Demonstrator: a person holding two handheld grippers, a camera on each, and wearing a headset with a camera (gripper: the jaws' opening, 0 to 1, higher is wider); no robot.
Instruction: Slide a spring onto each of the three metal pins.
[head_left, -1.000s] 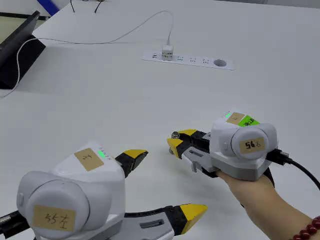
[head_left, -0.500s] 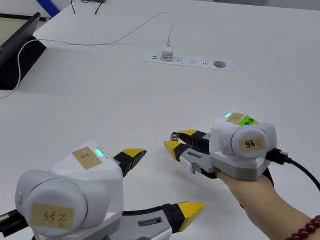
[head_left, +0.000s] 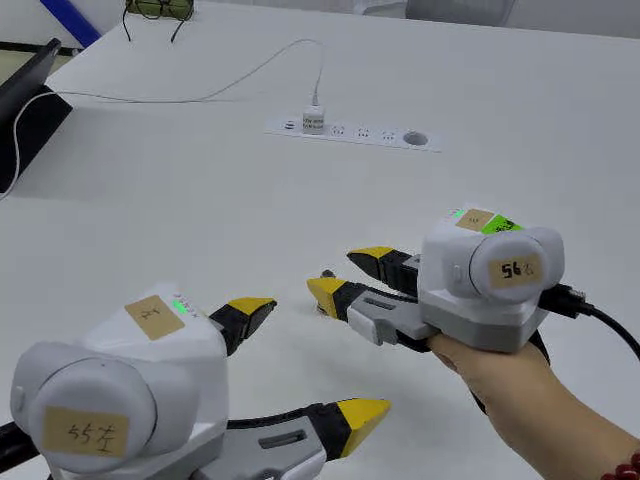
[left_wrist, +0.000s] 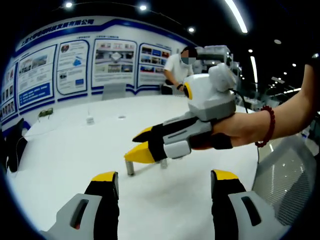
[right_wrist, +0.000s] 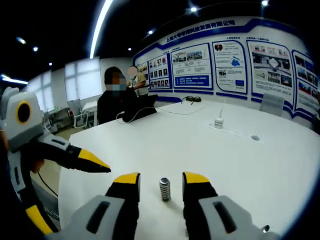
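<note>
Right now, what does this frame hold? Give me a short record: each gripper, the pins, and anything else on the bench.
left gripper: open, empty
right gripper: open, jaws either side of the sprung pin, not clamping it
sprung pin: upright on the table, coil around it
second pin: upright below the right gripper; spring cannot be told
other items: power strip at the far side

Two handheld grippers, the left gripper (head_left: 310, 358) and the right gripper (head_left: 343, 272), share one white workbench (head_left: 200, 200). Two upright metal pins (left_wrist: 130, 168) stand below the right gripper in the left gripper view; the right gripper view shows one spring (right_wrist: 164, 187). At the far side lie one power strip (head_left: 350, 132) with one charger (head_left: 314, 118) (one cable (head_left: 230, 85) trails left). Two people (right_wrist: 114, 97) are behind the bench.
</note>
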